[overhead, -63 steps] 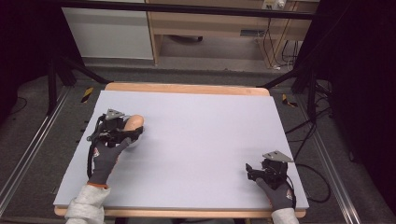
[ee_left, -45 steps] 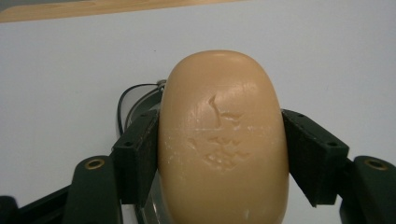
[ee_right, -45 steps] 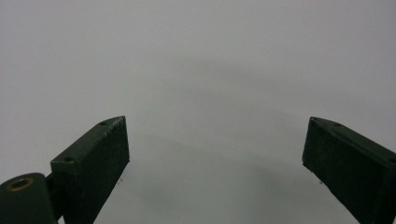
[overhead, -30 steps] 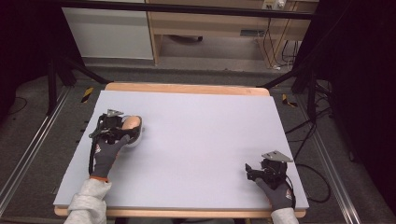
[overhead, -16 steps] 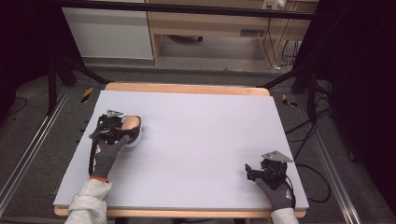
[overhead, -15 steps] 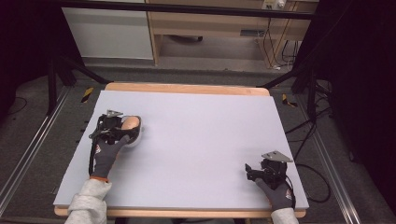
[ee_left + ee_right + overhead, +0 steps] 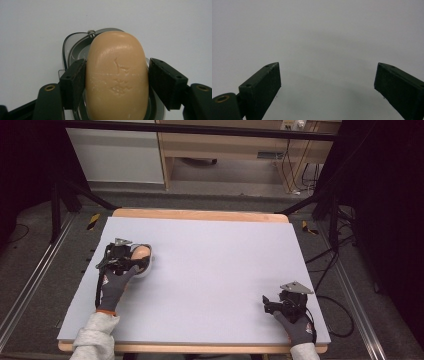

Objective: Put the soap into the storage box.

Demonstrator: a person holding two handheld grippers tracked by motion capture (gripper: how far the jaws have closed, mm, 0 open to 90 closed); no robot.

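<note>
1. A smooth, oval, tan soap bar (image 7: pixel 117 77) with a few chipped scuffs on its face sits over a clear, grey-lined soap dish (image 7: pixel 75 47) at the bench's left side.
2. The left gripper (image 7: pixel 117 82) clamps the soap bar, both black pads pressed to its flanks.
3. The right gripper (image 7: pixel 327 87) rests near the front right corner, jaws spread wide around nothing.
4. The bench (image 7: pixel 225 265) is matte pale lilac with a wooden edge; grey floor and a light wooden cabinet (image 7: pixel 225 150) lie beyond.
</note>
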